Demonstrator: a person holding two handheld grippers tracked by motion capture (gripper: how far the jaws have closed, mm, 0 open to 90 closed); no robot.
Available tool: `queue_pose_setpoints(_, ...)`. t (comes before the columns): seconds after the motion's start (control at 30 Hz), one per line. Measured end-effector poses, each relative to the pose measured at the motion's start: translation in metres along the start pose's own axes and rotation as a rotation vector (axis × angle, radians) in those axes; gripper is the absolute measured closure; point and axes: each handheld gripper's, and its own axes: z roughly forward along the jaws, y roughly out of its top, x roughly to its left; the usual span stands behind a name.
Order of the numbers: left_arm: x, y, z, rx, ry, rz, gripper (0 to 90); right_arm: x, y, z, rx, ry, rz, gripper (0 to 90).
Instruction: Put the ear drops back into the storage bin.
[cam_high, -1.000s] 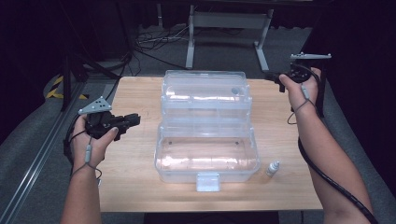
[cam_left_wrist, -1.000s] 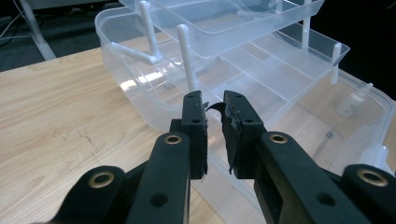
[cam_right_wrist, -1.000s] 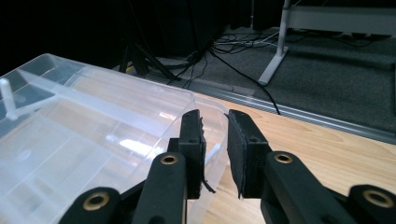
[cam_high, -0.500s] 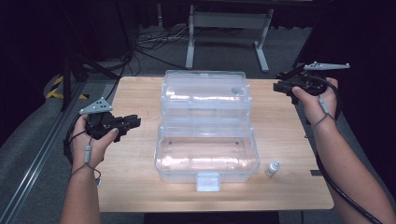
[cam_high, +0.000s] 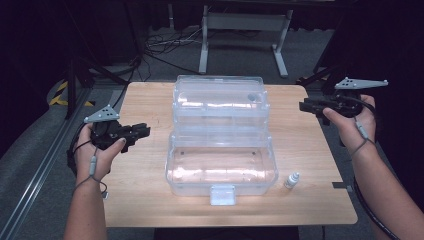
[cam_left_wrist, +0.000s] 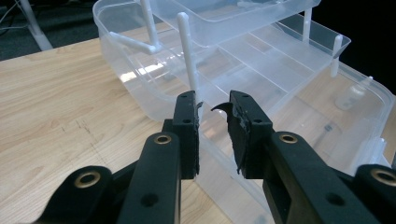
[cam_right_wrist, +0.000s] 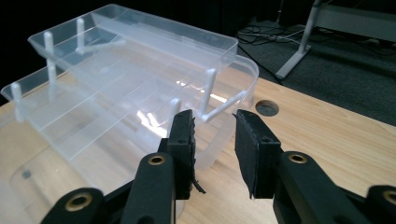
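clear tiered box (cam_high: 220, 140) open at table centre | left gripper (cam_high: 142, 131) at its 9 o'clock, jaws spread, apart | right gripper (cam_high: 305, 106) at 2 o'clock, jaws spread, apart

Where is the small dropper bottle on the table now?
In the high view, the small dropper bottle stands on the wooden table, just right of the open clear plastic box, near its front right corner.

Glossy clear-plastic box (cam_high: 220, 145) – matt, pale-wood table (cam_high: 145, 200).
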Motion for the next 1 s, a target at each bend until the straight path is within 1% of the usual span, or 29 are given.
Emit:
queue_pose_setpoints(0.07,0.000,0.000,0.000,0.000,0.002,-0.003,73.5,0.004,-0.002,-0.003,0.009,0.005,-0.017,68.0)
queue_pose_setpoints(0.17,0.000,0.000,-0.001,-0.002,0.001,-0.001,73.6,0.009,-0.007,-0.008,0.017,0.028,-0.030,67.2)
queue_pose_setpoints(0.23,0.000,0.000,-0.002,-0.003,-0.001,-0.001,74.0,0.012,-0.009,-0.011,0.011,0.059,-0.029,66.5)
queue_pose_setpoints(0.27,0.000,0.000,-0.002,-0.003,-0.001,-0.001,74.4,0.012,-0.009,-0.011,0.011,0.059,-0.029,66.5)
queue_pose_setpoints(0.3,0.000,0.000,-0.002,-0.006,-0.002,-0.005,74.4,0.013,-0.011,-0.012,0.008,0.076,-0.028,66.5)
queue_pose_setpoints(0.33,0.000,0.000,-0.002,-0.007,-0.002,-0.006,74.7,0.017,-0.013,-0.016,0.000,0.096,-0.039,66.2)
queue_pose_setpoints(0.4,0.000,0.000,-0.002,-0.008,-0.006,-0.006,74.7,0.018,-0.013,-0.018,0.001,0.104,-0.046,66.0)
queue_pose_setpoints(0.43,0.000,0.000,-0.002,-0.006,-0.008,-0.007,74.6,0.021,-0.015,-0.021,-0.005,0.116,-0.056,65.4)
queue_pose_setpoints(0.47,0.000,0.000,-0.002,-0.006,-0.008,-0.007,74.7,0.021,-0.015,-0.021,-0.005,0.116,-0.056,65.4)
queue_pose_setpoints(0.5,0.000,0.000,-0.002,-0.007,-0.007,-0.006,74.6,0.024,-0.017,-0.025,-0.009,0.125,-0.059,65.2)
queue_pose_setpoints(0.57,0.000,0.000,-0.002,-0.008,-0.008,-0.008,74.6,0.027,-0.020,-0.029,-0.011,0.128,-0.063,65.1)
queue_pose_setpoints(0.7,-0.001,0.000,-0.002,-0.005,-0.009,-0.006,74.4,0.030,-0.025,-0.035,-0.005,0.138,-0.074,64.4)
queue_pose_setpoints(0.8,-0.001,0.000,-0.001,-0.004,-0.010,-0.004,74.4,0.031,-0.027,-0.037,-0.002,0.148,-0.080,64.0)
queue_pose_setpoints(0.83,-0.001,0.000,-0.002,-0.007,-0.009,-0.006,74.4,0.032,-0.029,-0.038,0.000,0.154,-0.093,64.0)
queue_pose_setpoints(1.0,-0.001,0.000,-0.002,-0.007,-0.010,-0.007,74.2,0.033,-0.035,-0.040,0.005,0.160,-0.097,62.6)
